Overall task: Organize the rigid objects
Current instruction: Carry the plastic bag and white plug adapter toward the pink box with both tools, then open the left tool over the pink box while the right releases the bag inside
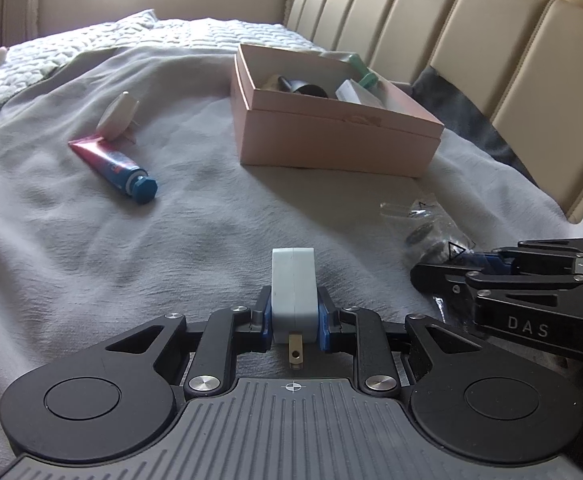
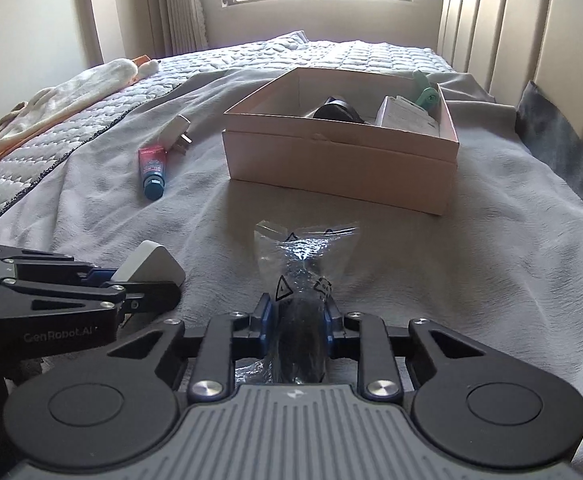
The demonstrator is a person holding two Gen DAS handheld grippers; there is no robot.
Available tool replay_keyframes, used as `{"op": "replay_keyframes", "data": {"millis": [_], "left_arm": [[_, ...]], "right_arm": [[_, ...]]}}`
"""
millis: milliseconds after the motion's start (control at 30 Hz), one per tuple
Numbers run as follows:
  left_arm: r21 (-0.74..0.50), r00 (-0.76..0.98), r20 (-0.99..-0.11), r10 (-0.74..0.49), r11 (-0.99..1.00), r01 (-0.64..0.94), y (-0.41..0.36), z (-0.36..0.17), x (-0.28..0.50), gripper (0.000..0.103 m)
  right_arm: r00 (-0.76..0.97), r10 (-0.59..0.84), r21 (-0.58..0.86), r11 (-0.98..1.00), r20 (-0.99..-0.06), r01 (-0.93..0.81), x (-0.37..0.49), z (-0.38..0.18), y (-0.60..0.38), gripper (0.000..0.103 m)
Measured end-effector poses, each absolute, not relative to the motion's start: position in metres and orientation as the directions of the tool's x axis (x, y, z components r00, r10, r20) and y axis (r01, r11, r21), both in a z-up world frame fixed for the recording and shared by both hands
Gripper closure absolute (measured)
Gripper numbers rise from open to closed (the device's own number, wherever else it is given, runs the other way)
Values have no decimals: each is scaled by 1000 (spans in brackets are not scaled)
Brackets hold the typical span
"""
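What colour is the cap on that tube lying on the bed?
Blue-teal, on a red and blue tube; the cap shows best in the left wrist view.

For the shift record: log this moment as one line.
left gripper: shut on white plug adapter | right gripper: shut on clear plastic bag | pink box: open, partly filled

I can't make out the dark contents of the crinkled clear plastic bag (image 2: 305, 264) just in front of the pink cardboard box (image 2: 339, 160). Inside that box, a black round object (image 2: 337, 109) and a white carton (image 2: 405, 116) are half hidden by its walls.
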State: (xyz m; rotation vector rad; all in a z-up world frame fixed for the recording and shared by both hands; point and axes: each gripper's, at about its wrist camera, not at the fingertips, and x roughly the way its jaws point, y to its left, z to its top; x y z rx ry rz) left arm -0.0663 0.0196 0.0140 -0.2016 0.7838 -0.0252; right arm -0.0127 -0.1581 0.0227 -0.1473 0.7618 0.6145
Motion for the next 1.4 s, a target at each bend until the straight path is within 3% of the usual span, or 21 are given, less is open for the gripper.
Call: {"op": "replay_keyframes", "data": {"millis": [200,700,900,1167,1333,1400], "left_arm": [[-132,705,-706,-62,990,-45,12,14,-66,79],[-134,725,-684,-80,991,-18,4,27,-68,79],[-133,785,-612,-97,991,19,2,72,-42,79],[-118,886,-460,-50,993,-5,0,142,62,79],[-142,810,-586,4,984,-107,7,119,118,78],[-198,809,-588,-25,974,-113,17,110,112,78]], "right_arm": [[559,473,103,817,-681,-567,-20,23,-170,81],[592,518,182,826,-617,-533,-36,44,-206,82],[602,543,198,816,-585,-543,-40,57,-217,82],[623,556,193,811,-551,-553,-42,72,-218,82],[632,538,175,820,-557,-545,-41,75,-215,82],[637,528,161,825,-561,-542,-45,75,-215,82]]}}
